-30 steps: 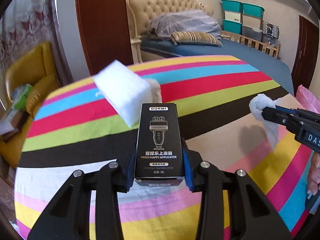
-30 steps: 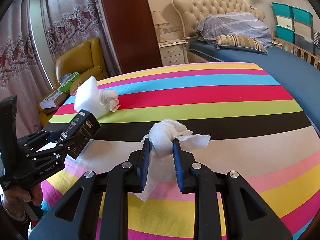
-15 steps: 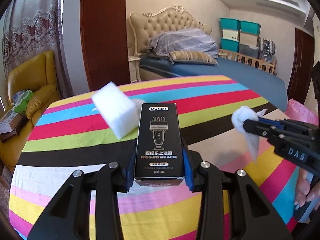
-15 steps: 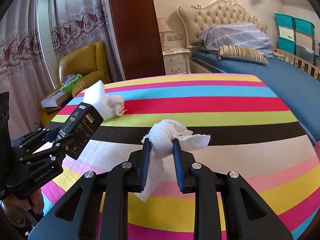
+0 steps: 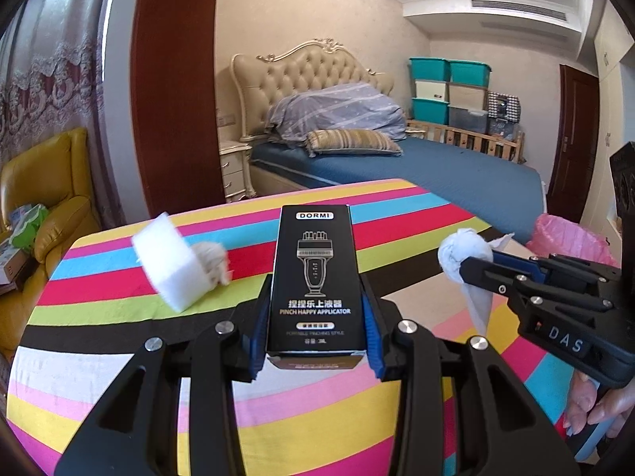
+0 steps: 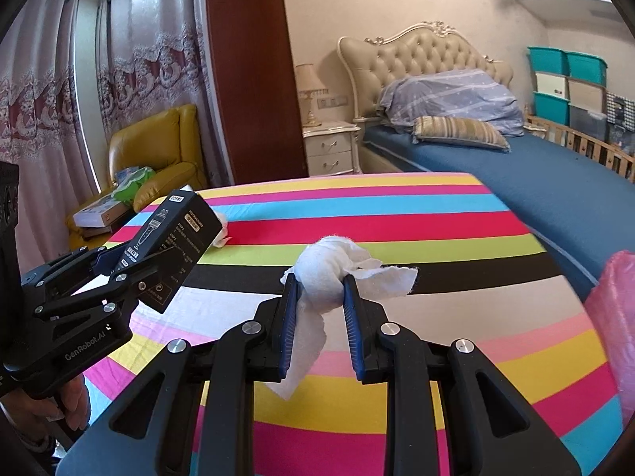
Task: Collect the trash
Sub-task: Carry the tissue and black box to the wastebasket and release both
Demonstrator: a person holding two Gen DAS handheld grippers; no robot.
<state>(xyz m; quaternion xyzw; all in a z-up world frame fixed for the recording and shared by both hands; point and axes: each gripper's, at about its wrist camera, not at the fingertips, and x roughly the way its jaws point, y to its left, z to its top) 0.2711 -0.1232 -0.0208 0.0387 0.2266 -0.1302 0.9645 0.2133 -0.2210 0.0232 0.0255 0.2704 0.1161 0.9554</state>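
Crumpled tissue (image 6: 323, 267) at frame centre, clamped between right gripper (image 6: 319, 291) jaws. Black DORMI box (image 5: 313, 281) centre frame, clamped by left gripper (image 5: 315, 313). White foam block (image 5: 170, 261) left on striped table (image 5: 119, 341). Pink bag (image 5: 567, 238) at right edge.

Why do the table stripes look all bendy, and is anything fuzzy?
Left wrist view: the fisheye lens bows the striped table and darkens the corners; the foam block looks smeared, the box sharp. Right wrist view: same bending; the tissue is crisp.
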